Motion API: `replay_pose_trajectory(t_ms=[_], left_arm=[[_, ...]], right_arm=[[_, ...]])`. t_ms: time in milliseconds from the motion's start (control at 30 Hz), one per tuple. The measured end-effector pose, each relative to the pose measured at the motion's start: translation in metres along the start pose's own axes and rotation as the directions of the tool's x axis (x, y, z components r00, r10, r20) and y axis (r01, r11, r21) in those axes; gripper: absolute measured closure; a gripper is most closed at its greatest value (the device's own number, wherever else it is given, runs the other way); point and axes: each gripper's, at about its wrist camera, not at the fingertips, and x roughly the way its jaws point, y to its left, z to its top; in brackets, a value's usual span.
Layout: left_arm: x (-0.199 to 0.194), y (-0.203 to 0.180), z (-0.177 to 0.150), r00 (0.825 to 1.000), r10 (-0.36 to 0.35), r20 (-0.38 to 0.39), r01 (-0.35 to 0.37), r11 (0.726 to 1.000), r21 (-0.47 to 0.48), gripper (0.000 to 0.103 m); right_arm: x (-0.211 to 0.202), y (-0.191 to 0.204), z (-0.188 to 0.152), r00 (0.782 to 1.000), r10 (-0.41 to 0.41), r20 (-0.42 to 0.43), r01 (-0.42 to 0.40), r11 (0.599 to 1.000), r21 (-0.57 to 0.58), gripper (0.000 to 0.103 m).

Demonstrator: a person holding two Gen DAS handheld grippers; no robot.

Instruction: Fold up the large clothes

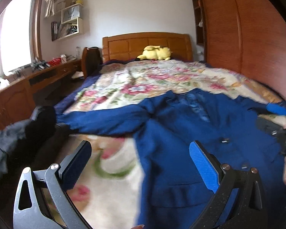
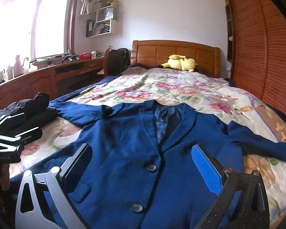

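No legible writing anywhere I can see. Blue jacket [image 2: 143,152] lies flat, front up, on the floral bedspread [image 2: 181,89]; collar toward the headboard [image 2: 175,53], hem toward me, long axis along the bed, sleeves spread out sideways. Left gripper [image 1: 141,164] is wide open and empty above the jacket's left edge. Right gripper [image 2: 143,168] is wide open and empty over the buttons [image 2: 151,168].

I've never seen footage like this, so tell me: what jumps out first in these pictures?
A dark blue jacket lies spread face up, sleeves out, across the near half of a bed with a floral blanket. In the foreground, each view is framed by an open claw, the right claw over the jacket's buttons, the left claw at its edge. By the headboard lies a yellow plush toy.
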Motion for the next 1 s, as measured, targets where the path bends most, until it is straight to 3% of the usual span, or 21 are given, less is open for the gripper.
replay_pose_trajectory(t_ms=[100, 600, 833, 1000], left_arm=[[0.013, 0.015, 0.003, 0.999, 0.039, -0.025, -0.038, 0.998, 0.042, 0.000], [0.096, 0.065, 0.011, 0.983, 0.042, -0.179, -0.032, 0.998, 0.056, 0.002], [0.141, 0.086, 0.007, 0.959, 0.073, -0.275, -0.064, 0.997, 0.041, 0.002], [0.169, 0.085, 0.003, 0.936, 0.136, -0.325, -0.110, 0.989, 0.096, 0.002]], right_arm=[[0.008, 0.007, 0.008, 1.000, -0.007, -0.008, 0.006, 0.999, -0.038, 0.000], [0.064, 0.030, 0.035, 0.990, 0.106, -0.091, -0.115, 0.988, -0.102, 0.000], [0.084, 0.027, 0.037, 0.983, 0.133, -0.124, -0.149, 0.981, -0.122, 0.000], [0.099, 0.022, 0.036, 0.978, 0.132, -0.162, -0.151, 0.982, -0.110, 0.000]])
